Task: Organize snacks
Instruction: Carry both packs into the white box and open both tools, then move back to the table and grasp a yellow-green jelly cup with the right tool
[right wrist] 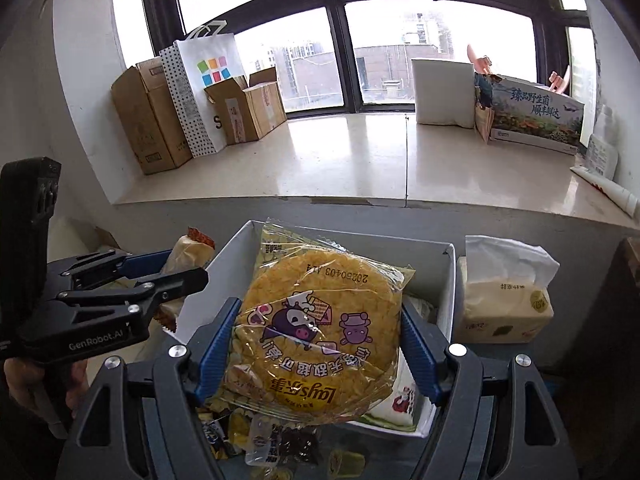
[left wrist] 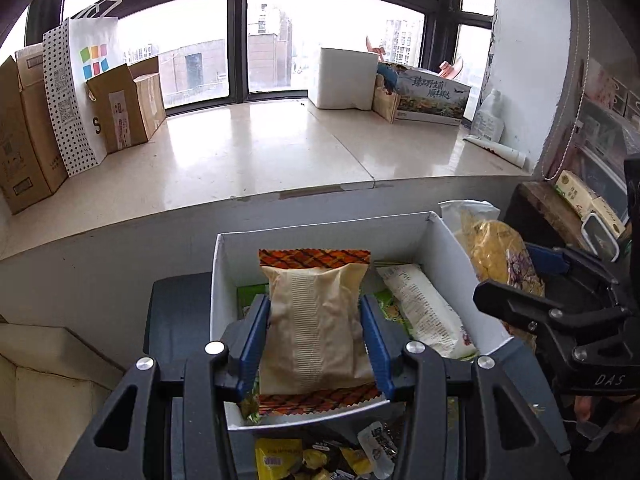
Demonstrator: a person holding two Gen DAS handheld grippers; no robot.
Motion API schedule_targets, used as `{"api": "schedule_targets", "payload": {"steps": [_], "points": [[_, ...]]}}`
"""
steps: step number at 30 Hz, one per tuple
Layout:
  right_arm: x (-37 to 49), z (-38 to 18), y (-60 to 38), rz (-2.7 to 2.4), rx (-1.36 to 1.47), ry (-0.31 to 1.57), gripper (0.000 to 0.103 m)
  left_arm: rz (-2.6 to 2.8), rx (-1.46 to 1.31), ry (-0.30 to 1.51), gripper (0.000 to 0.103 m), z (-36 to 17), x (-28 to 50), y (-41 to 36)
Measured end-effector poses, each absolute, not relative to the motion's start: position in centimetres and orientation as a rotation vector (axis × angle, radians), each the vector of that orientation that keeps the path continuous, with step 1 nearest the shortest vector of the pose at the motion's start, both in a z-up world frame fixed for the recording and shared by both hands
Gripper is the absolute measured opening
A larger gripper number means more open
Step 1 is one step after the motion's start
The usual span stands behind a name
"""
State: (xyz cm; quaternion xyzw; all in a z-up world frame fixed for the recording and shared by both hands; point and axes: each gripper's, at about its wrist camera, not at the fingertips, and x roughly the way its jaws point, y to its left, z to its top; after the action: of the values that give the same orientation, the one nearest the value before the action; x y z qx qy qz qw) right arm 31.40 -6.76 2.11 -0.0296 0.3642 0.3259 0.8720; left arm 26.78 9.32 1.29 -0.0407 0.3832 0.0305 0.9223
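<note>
Cream-coloured, the snack packet (left wrist: 316, 320) hangs above the white box (left wrist: 224, 276), clamped between the left gripper (left wrist: 316, 344) fingers at its sides. The yellow crisp bag (right wrist: 316, 332) is also above the box, toward its right wall, pinched by the right gripper (right wrist: 320, 356). Judged best: lower each flat over a bare spot in the box, clear of the packets already inside, before releasing. Loose snacks (left wrist: 320, 456) lie just outside the box's near wall.

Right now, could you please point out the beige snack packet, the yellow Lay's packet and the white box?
beige snack packet (left wrist: 318, 320), left wrist view, ribbed centre seam.
yellow Lay's packet (right wrist: 316, 336), right wrist view, printed front.
white box (left wrist: 224, 276), left wrist view, left wall.
</note>
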Motion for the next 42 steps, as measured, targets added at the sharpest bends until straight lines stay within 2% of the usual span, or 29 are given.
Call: {"api": "schedule_targets", "payload": {"steps": [5,6,8,9,10,11,16,23,29,33,37,42], "points": [[33.8,1.8,-6.0,0.664,-0.05,0.782,0.079,0.061,-0.087,0.82,0.052,-0.8,28.3,10.3],[34.2,1.5,-5.8,0.66,-0.048,0.793,0.079,0.041,-0.093,0.834,0.057,-1.2,28.4,10.4],[34.9,0.9,-5.7,0.673,-0.03,0.84,0.083,0.006,-0.1,0.858,0.079,-2.0,28.4,10.4],[35.2,0.7,-5.9,0.679,-0.007,0.85,0.086,0.025,-0.091,0.862,0.1,-2.3,28.3,10.4],[35.4,0.4,-6.0,0.679,0.006,0.861,0.097,0.023,-0.086,0.856,0.103,-2.5,28.2,10.3],[35.5,0.0,-6.0,0.668,0.007,0.869,0.103,0.017,-0.08,0.855,0.103,-2.6,28.0,10.2],[35.4,-0.9,-6.4,0.626,-0.015,0.871,0.103,0.031,-0.061,0.861,0.103,-2.3,27.7,9.6],[33.9,0.7,-8.9,0.629,0.051,0.802,0.103,0.027,-0.047,0.835,0.103,-0.9,25.6,9.1],[28.4,1.8,-11.4,0.671,-0.043,0.715,0.103,-0.019,-0.005,0.726,0.103,2.0,18.5,5.9],[24.7,0.4,-13.7,0.677,-0.039,0.714,0.103,-0.068,-0.005,0.673,0.103,2.5,13.2,3.3],[20.7,-1.6,-15.8,0.704,-0.003,0.721,0.103,-0.049,-0.028,0.634,0.103,1.4,8.5,2.0],[17.9,-5.4,-17.5,0.702,0.078,0.771,0.103,-0.015,-0.1,0.668,0.103,-1.5,4.8,1.8]]}}
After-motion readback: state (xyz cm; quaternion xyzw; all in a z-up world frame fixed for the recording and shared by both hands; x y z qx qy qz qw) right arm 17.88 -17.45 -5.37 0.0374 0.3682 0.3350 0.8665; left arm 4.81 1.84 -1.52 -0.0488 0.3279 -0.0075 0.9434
